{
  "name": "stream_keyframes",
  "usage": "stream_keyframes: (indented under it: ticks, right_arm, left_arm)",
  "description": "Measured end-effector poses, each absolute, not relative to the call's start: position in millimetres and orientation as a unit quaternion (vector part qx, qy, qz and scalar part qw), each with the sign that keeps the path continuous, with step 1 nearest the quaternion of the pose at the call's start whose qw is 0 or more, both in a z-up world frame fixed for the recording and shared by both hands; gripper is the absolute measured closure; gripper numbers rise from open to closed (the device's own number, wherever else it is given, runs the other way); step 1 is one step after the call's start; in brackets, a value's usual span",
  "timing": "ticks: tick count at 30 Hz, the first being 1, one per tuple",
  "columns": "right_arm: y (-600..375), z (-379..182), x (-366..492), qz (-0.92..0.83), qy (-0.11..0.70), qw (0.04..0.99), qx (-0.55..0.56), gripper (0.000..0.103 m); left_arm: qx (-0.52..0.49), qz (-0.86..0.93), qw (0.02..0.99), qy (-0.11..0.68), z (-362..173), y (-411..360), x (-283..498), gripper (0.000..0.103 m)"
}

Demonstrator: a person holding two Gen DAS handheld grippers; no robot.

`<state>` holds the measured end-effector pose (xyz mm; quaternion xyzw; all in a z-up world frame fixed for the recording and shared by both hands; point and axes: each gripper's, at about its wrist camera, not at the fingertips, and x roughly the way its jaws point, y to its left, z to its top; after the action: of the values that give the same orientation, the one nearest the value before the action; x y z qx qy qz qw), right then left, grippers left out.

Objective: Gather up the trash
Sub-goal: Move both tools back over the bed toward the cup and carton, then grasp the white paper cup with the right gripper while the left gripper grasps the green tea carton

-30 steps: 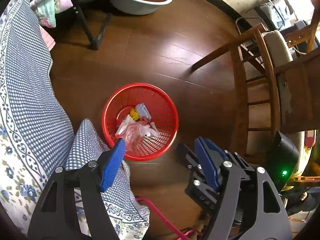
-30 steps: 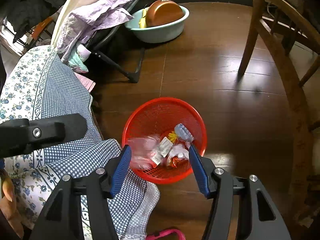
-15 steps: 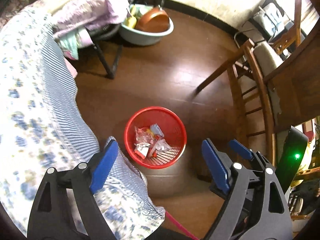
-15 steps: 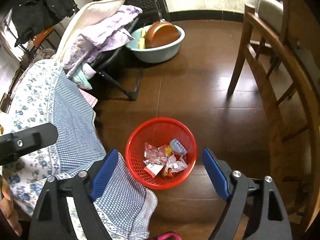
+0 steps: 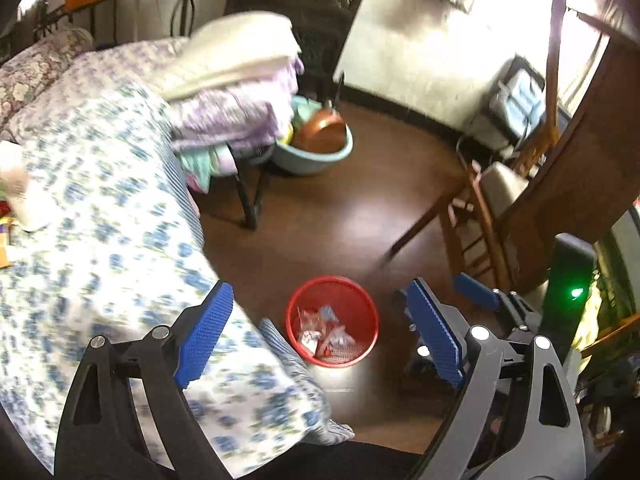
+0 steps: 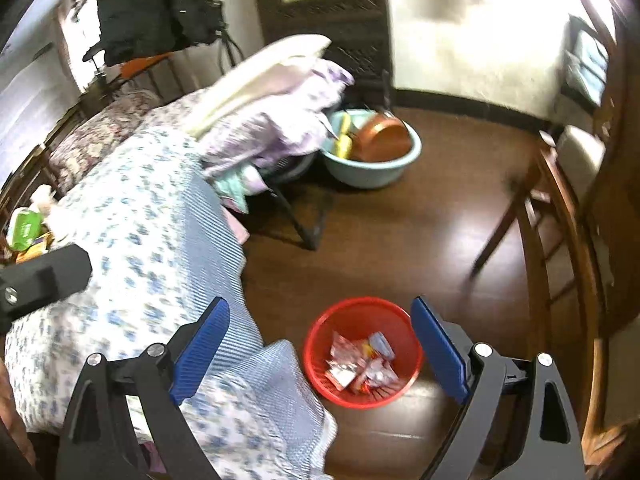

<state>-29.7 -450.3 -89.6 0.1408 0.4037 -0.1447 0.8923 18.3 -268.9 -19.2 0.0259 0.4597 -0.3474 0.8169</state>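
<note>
My left gripper (image 5: pixel 320 336) and right gripper (image 6: pixel 320 354) are both spreading their fingers wide, nothing between them. Below on the wooden floor (image 6: pixel 400 240), the red basket (image 6: pixel 362 312) holds the wrappers (image 6: pixel 360 366), just beside the bed's floral cover (image 5: pixel 100 220).

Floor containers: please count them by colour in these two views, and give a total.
Red: 1, the mesh basket holding wrappers.
Light blue: 1, the basin holding a brown pot.
Total: 2.
</note>
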Motion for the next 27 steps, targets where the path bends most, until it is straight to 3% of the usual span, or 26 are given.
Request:
stream_keyframes:
  ticks: [14,27]
  right_arm:
    - [-326.1,-37.3,43.8,-0.054,0.384,0.919,0.069,0.008]
    - [-206.9,-45.8,146.4,0.055,0.405,0.913,0.001,0.008]
  left_arm:
    - [-0.085,-0.247,0.860,0.438,17.3,-118.3,72.1,0.013]
    - [-0.159,-0.107,0.872,0.450,2.2,4.1,118.4,0.013]
